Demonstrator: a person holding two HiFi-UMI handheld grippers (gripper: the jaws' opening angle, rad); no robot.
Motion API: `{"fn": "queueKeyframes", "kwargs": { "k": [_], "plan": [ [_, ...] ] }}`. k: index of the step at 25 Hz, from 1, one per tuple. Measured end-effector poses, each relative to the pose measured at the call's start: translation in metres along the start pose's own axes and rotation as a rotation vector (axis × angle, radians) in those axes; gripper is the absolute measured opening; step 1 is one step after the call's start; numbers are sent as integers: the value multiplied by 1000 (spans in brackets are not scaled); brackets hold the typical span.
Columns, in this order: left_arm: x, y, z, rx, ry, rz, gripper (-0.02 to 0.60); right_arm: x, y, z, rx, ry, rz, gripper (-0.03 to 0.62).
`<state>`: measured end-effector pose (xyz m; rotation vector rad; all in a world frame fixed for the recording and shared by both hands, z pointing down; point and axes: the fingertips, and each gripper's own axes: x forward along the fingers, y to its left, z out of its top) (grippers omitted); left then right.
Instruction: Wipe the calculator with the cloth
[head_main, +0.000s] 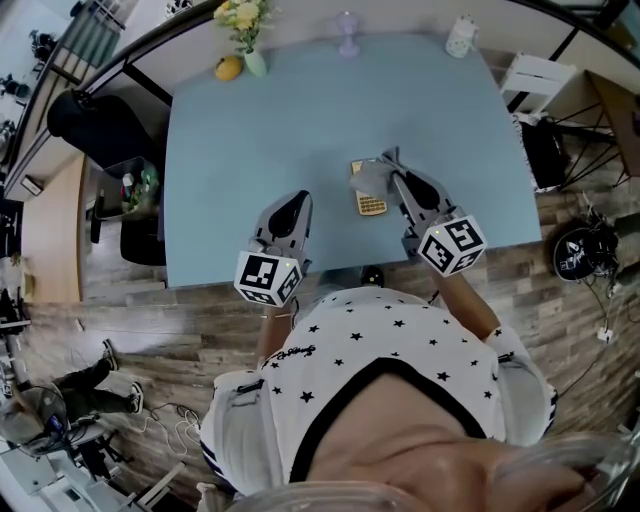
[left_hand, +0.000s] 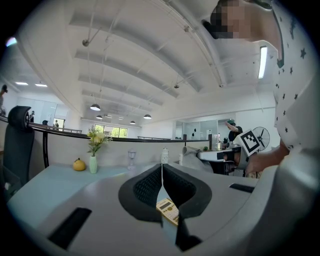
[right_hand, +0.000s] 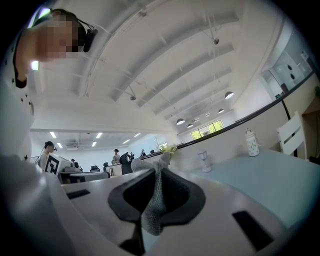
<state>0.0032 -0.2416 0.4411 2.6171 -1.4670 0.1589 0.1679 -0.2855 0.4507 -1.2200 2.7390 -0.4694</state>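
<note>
Right gripper (right_hand: 156, 170) pinches grey cloth (right_hand: 152, 212) over calculator (head_main: 372, 206) (its print unreadable).

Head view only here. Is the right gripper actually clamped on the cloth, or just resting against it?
Observer: Clamped. In the right gripper view, the right gripper has its jaws closed on the grey cloth, which hangs down between them.
Operator: Left gripper holding anything?
Observer: No. In its own view, the left gripper has its jaws together with nothing between them. The calculator only shows through the gap below them.
</note>
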Motion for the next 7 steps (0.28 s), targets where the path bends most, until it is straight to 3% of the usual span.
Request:
{"fn": "queueKeyframes", "kwargs": {
  "k": [7],
  "plan": [
    [-1,-2,-2,5,16,-14,31,-2,2,-3,11,0,-4,31]
  ]
}}
